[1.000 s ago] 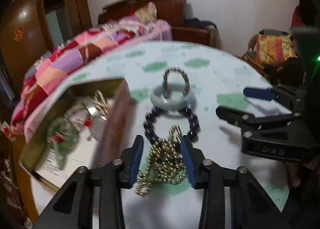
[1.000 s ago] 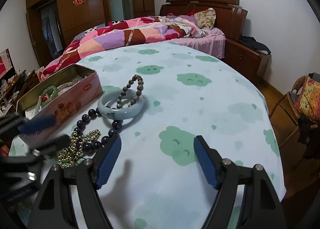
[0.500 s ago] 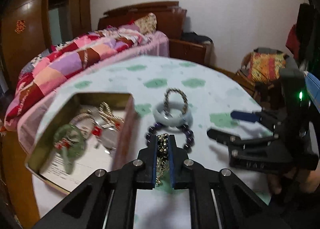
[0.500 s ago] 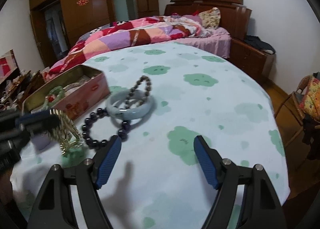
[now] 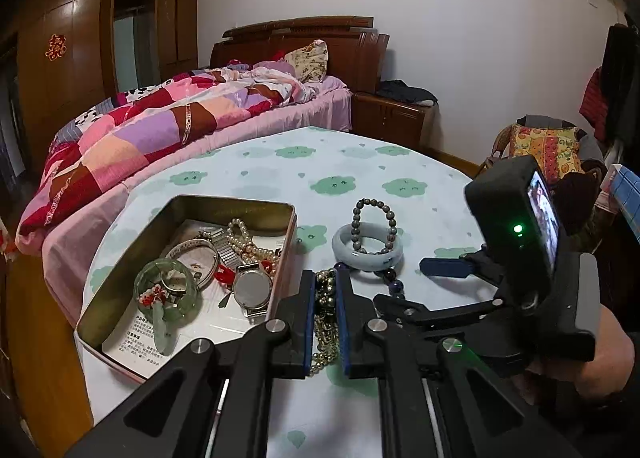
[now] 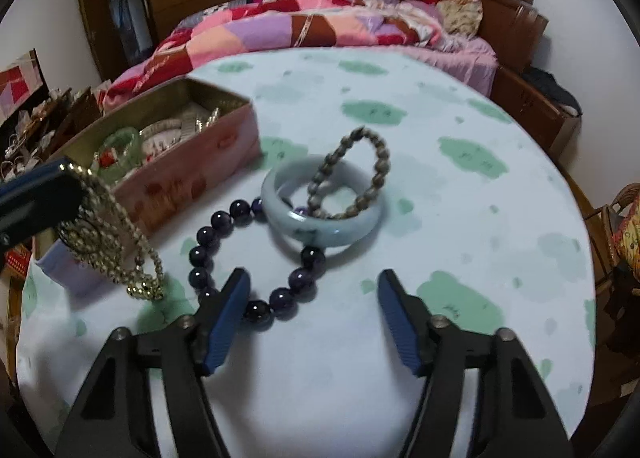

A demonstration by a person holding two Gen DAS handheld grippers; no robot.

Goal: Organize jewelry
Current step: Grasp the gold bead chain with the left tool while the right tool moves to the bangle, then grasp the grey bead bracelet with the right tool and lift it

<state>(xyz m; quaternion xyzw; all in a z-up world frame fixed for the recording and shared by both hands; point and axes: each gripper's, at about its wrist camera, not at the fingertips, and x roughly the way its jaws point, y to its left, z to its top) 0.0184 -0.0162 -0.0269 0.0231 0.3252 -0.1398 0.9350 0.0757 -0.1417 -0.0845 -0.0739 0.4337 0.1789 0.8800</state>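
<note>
Your left gripper (image 5: 325, 322) is clamped on the gold bead chain (image 6: 108, 234) beside the half-filled open metal tin (image 5: 224, 205), while your right gripper (image 6: 316, 318), empty and closing, nears the dark purple bead bracelet (image 6: 256, 282); pale jade bangle (image 6: 320, 206) and grey bead bracelet (image 6: 352, 174) remain on the table.

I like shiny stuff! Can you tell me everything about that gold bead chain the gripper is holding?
The gold bead chain is made of many tiny shiny round beads that look like metal, strung in several bunched loops. The left gripper is shut on it, blue pads pinching its upper part. It hangs down in a tangle beside the pink tin box, its lowest loop at the cloud-print tablecloth; whether it touches is unclear.
</note>
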